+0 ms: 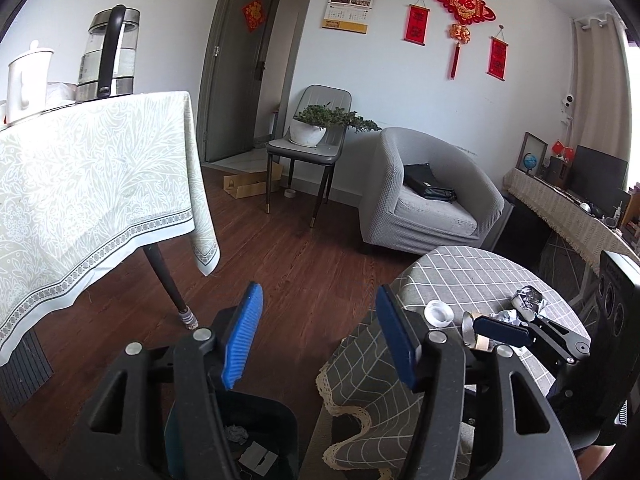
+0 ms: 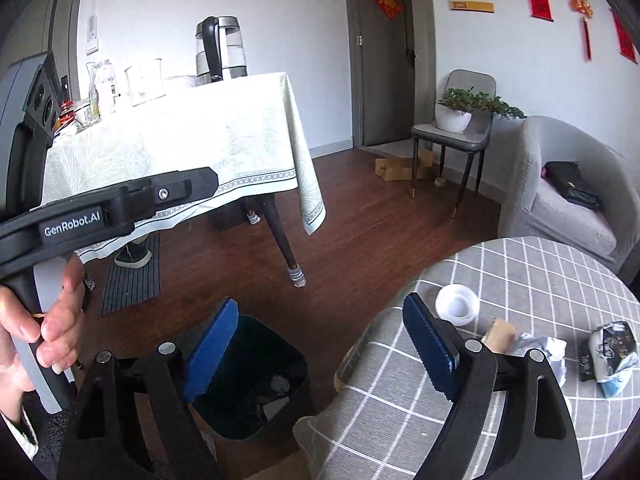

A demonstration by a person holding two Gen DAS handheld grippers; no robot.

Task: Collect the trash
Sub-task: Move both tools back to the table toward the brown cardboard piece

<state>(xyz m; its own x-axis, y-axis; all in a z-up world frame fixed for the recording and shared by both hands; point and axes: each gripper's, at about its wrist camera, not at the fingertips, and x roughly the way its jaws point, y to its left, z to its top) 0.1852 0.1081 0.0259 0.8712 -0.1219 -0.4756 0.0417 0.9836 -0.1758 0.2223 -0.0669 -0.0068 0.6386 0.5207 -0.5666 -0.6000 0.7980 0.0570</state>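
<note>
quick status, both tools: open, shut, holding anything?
Left tool: open, nothing between its pads.
Right tool: open, empty, above the trash bin.

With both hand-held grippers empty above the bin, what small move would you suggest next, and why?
Probably swing the right hand-held gripper right, over the round table, toward the crumpled wrapper. Its jaws stand open with nothing between them, the bin already holds scraps, and the wrapper, a foil packet and a white cup remain on the cloth.
</note>
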